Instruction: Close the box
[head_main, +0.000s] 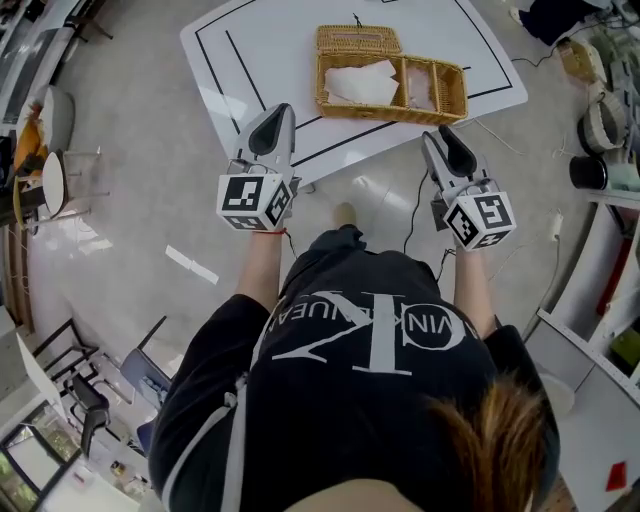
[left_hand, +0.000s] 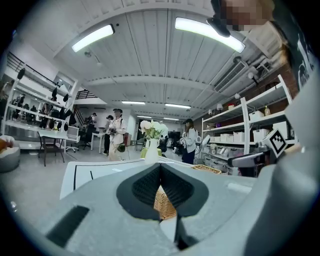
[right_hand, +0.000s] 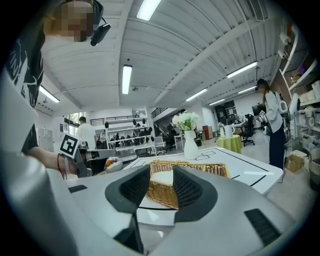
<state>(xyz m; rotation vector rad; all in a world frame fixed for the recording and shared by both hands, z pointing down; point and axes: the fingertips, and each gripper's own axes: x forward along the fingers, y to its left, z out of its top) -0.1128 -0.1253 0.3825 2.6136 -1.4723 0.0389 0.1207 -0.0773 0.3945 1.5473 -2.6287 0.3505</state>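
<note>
A wicker box (head_main: 392, 88) stands on the white table (head_main: 250, 50), its lid (head_main: 358, 40) thrown back flat behind it. White paper (head_main: 360, 83) lies in its left compartment. My left gripper (head_main: 281, 112) hovers at the table's near edge, left of the box, with its jaws meeting at the tips and nothing held. In the left gripper view (left_hand: 160, 167) wicker (left_hand: 165, 202) shows beyond the pads. My right gripper (head_main: 441, 133) is just short of the box's near right corner. Its jaws (right_hand: 161, 172) stand apart around empty air, framing the box (right_hand: 215, 171) ahead.
A vase of flowers (right_hand: 190, 142) stands on the table beyond the box. Shelving (head_main: 600, 230) lines the right side, and chairs (head_main: 55, 150) stand at the left. A cable (head_main: 415, 210) runs over the floor by the table. People (left_hand: 117, 132) stand far off.
</note>
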